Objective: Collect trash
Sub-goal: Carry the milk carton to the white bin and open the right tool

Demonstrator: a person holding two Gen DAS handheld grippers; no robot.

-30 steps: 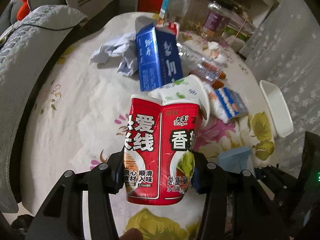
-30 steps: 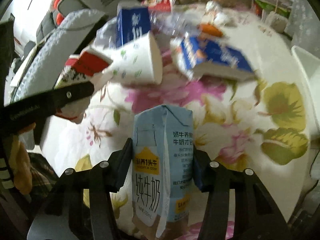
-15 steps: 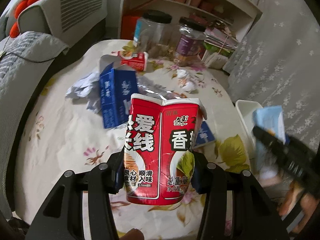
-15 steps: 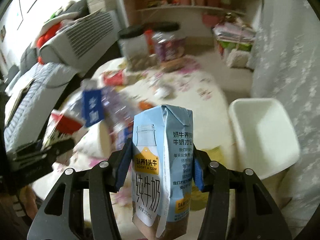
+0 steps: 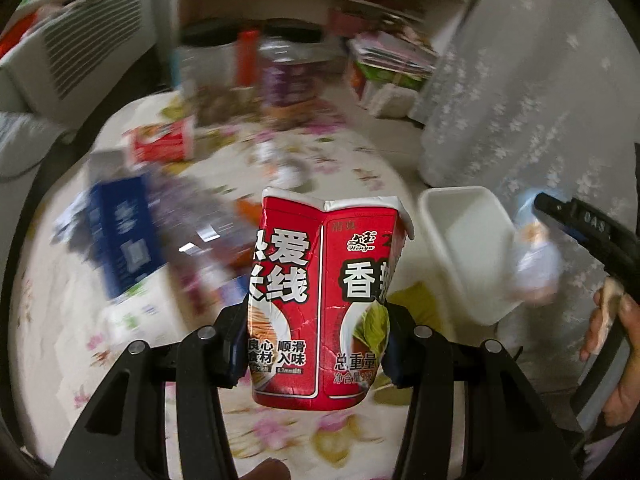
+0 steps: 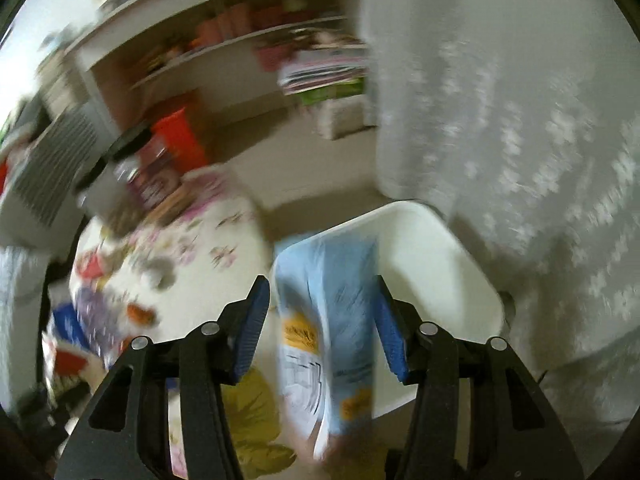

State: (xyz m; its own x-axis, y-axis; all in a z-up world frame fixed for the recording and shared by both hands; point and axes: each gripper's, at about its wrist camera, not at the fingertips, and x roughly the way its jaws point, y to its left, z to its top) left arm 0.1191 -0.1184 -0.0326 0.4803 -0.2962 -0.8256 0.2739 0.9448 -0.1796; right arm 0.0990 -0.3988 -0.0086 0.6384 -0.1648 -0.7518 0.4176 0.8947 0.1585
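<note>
My left gripper (image 5: 316, 334) is shut on a crushed red noodle cup (image 5: 320, 300) and holds it upright above the floral table. My right gripper (image 6: 320, 324) is open over the white bin (image 6: 436, 276). The light blue milk carton (image 6: 328, 336) is blurred between its parted fingers and seems to be loose, dropping toward the bin. In the left wrist view the right gripper (image 5: 548, 236) and the carton (image 5: 536, 268) show beside the white bin (image 5: 464, 256) at the table's right edge.
Blurred trash lies on the floral table (image 5: 72, 320): a blue carton (image 5: 124, 236), a red box (image 5: 160, 144), crumpled wrappers. Jars (image 5: 288, 80) stand at the far end. Shelves (image 6: 240, 40) are behind, a white curtain (image 6: 520, 120) at right.
Both grippers have lifted and swung right toward the white bin. My right gripper has opened and the milk carton has come loose between its fingers. The left still holds the red cup.
</note>
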